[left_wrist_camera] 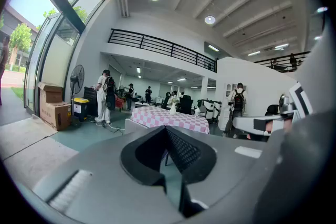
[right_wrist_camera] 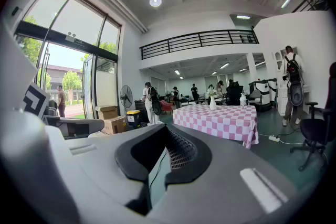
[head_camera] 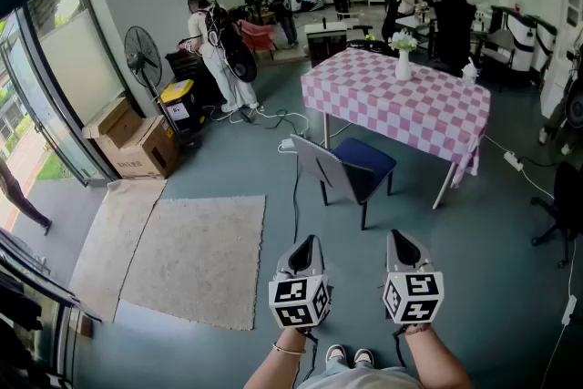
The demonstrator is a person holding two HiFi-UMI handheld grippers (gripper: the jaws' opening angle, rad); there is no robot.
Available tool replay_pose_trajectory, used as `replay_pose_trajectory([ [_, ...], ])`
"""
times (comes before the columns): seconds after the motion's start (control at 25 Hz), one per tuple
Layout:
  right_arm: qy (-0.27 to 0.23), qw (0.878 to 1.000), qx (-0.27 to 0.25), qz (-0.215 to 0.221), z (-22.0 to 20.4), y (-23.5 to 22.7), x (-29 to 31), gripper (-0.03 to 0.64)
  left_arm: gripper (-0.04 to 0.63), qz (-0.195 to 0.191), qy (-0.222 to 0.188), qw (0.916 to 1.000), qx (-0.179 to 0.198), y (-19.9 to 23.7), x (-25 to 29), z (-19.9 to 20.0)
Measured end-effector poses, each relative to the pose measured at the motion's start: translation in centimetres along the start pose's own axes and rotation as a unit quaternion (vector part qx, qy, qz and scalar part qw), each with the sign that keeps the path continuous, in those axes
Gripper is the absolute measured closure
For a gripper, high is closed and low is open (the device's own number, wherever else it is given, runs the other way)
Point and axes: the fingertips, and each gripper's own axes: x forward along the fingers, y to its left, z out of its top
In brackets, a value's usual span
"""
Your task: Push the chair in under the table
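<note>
Blue chair (head_camera: pixel 355 167): standing out beside checked bench (head_camera: pixel 419 109), push not begun; left claw (head_camera: pixel 308 243) and right claw (head_camera: pixel 398 240) closed, empty, well short of chair.

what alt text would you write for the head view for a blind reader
The left gripper and right gripper, both shut and empty, point at a blue-seated chair pulled out from a pink-checked table holding a white vase. A beige rug lies at left.

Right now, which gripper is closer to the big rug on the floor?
Left. The left gripper is held in the air just right of the rug's edge. The right gripper is farther right, on the other side of the left one.
</note>
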Motion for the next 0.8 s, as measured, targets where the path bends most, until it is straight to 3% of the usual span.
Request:
replay_pose_trajectory([
  [0.32,0.005,1.0,0.0,0.0,-0.7,0.3,-0.1,0.607,0.595,0.001,0.003,1.0,-0.005,0.3,-0.1,-0.7],
  [0.56,0.001,0.999,0.038,0.017,-1.2,0.4,0.3,0.606,0.595,0.008,0.003,0.9999,-0.008,0.7,-0.3,-1.1],
  [0.8,-0.005,0.999,0.03,0.028,-0.7,1.4,0.7,0.603,0.594,0.021,0.002,0.9998,-0.002,1.5,-0.4,-0.7],
])
